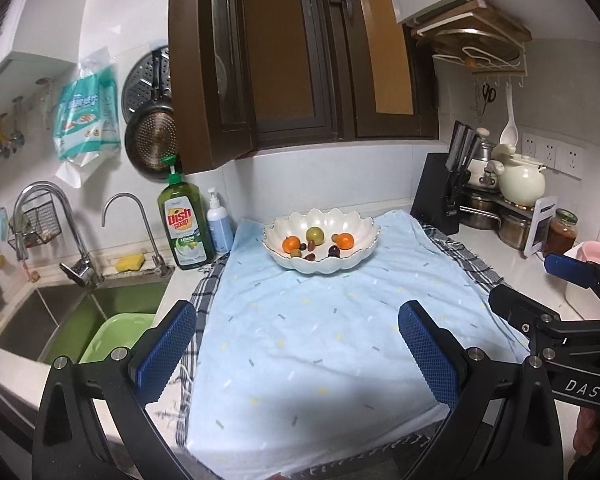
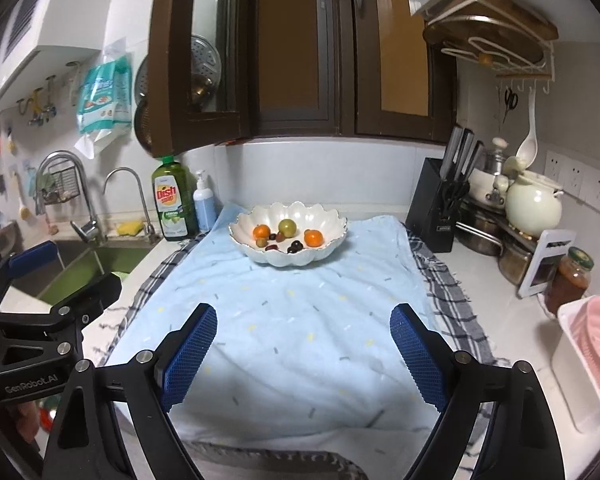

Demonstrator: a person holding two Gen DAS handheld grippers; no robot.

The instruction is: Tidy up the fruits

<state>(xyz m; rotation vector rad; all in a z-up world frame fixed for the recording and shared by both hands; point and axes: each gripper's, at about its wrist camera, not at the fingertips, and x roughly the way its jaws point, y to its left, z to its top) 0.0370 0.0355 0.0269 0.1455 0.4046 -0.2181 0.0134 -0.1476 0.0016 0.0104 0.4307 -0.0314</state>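
A white scalloped bowl (image 1: 356, 256) (image 2: 332, 246) stands at the far end of a light blue towel (image 1: 320, 340) (image 2: 284, 320). In it lie two oranges (image 1: 290, 244) (image 2: 313, 238), a green fruit (image 1: 315, 235) (image 2: 287, 227) and several small dark fruits (image 1: 334, 251) (image 2: 296, 246). My left gripper (image 1: 298, 354) hovers open over the towel's near part, nothing between its blue pads. My right gripper (image 2: 304, 356) is also open and empty, well short of the bowl. Each gripper shows at the other view's edge: the right one (image 1: 548, 292), the left one (image 2: 52, 272).
A sink (image 1: 60, 316) with taps and a green basin (image 1: 116, 336) lies left. Dish soap (image 1: 184, 228) and a pump bottle (image 1: 219, 224) stand by the towel's far left corner. A knife block (image 1: 440, 196), pots, a jar (image 1: 562, 236) and a pink rack (image 2: 596, 360) crowd the right.
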